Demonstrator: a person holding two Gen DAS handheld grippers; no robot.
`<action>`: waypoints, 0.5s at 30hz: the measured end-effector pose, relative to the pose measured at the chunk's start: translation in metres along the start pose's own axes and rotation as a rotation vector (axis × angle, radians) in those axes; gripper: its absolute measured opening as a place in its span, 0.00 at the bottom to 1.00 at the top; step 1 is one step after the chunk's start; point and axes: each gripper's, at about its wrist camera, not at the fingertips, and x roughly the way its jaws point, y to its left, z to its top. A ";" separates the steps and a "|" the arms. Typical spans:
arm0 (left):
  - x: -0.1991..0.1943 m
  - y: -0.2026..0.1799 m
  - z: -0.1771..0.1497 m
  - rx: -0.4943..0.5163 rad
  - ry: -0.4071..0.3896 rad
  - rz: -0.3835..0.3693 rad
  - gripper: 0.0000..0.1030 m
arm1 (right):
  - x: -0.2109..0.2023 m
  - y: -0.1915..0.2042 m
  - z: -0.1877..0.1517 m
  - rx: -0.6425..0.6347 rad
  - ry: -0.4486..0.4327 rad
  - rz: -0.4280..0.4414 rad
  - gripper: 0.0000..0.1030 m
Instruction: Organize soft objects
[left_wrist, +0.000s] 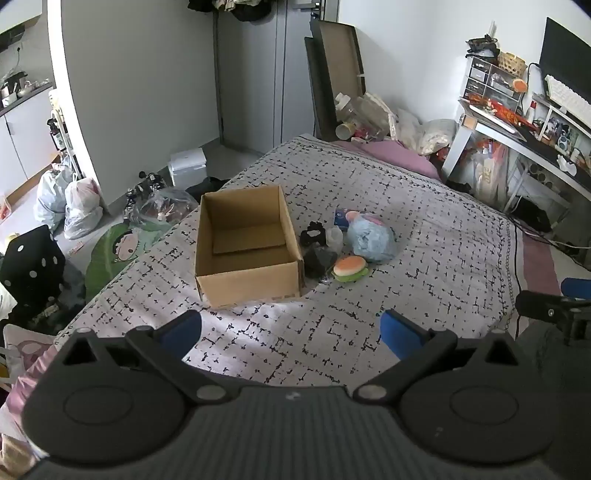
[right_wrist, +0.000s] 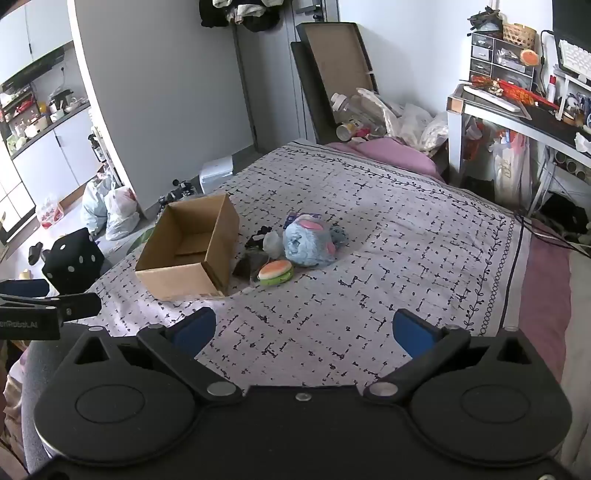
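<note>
Both idle: left gripper (left_wrist: 290, 330) and right gripper (right_wrist: 303, 328) had fingers spread, empty, near the bed's (left_wrist: 424, 206) front edge. Soft toys (left_wrist: 369, 240) sat mid-bed beside the empty box (left_wrist: 247, 243). Suggest grabbing the burger plush (right_wrist: 276, 272) first, squeezing centrally.

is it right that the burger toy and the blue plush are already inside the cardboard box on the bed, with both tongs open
Not quite. The cardboard box holds no toys; the left wrist view shows only a loose cardboard piece on its floor. The burger toy and blue plush lie on the bed beside it. Left tongs and right tongs are open.
</note>
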 end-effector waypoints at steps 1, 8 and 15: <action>0.000 0.000 0.000 -0.001 0.002 -0.001 0.99 | 0.001 0.000 0.000 0.003 0.006 0.001 1.00; -0.001 -0.005 -0.003 0.007 0.000 -0.007 0.99 | -0.001 -0.002 0.001 -0.007 0.002 0.006 1.00; -0.001 -0.006 0.000 -0.002 0.000 -0.004 0.99 | 0.000 0.000 0.001 -0.009 0.001 0.006 1.00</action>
